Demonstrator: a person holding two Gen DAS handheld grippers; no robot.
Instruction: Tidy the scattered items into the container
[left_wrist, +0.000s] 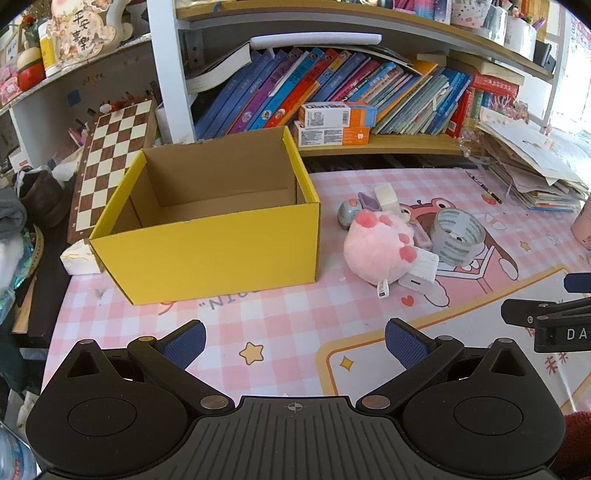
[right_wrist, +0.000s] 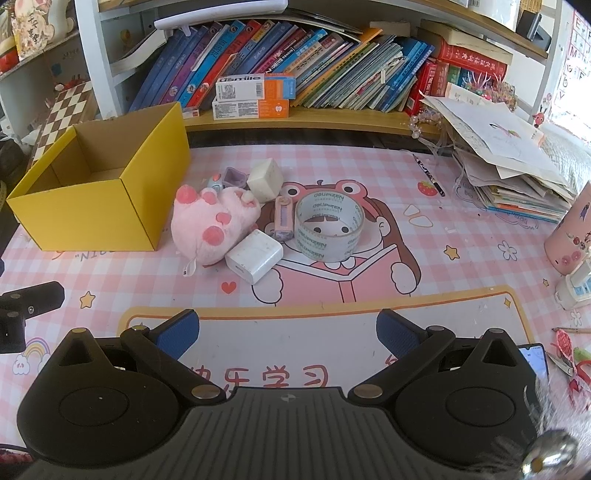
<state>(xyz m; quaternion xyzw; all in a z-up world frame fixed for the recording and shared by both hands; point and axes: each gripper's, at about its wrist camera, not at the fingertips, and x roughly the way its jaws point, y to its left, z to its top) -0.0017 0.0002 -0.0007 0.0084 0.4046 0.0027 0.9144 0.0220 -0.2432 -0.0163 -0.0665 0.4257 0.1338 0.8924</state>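
Observation:
An open, empty yellow cardboard box (left_wrist: 207, 251) (right_wrist: 92, 218) stands on the pink desk mat. To its right lies a cluster: a pink plush paw (left_wrist: 376, 243) (right_wrist: 210, 225), a white charger block (left_wrist: 421, 273) (right_wrist: 255, 258), a clear tape roll (left_wrist: 458, 236) (right_wrist: 328, 225), a white cube (left_wrist: 386, 197) (right_wrist: 265, 179), a small purple item (right_wrist: 283, 218), a purple tray (right_wrist: 235, 177) and a small grey toy (left_wrist: 347, 212) (right_wrist: 215, 181). My left gripper (left_wrist: 295, 341) is open and empty, short of the box. My right gripper (right_wrist: 288, 332) is open and empty, short of the cluster.
A shelf of books (right_wrist: 295, 55) runs along the back. A chessboard (left_wrist: 114, 166) leans left of the box. A paper pile (right_wrist: 509, 162) sits at the right, with a pink cup (right_wrist: 572, 236), a pen (right_wrist: 430, 175) and a phone (right_wrist: 535, 360) nearby.

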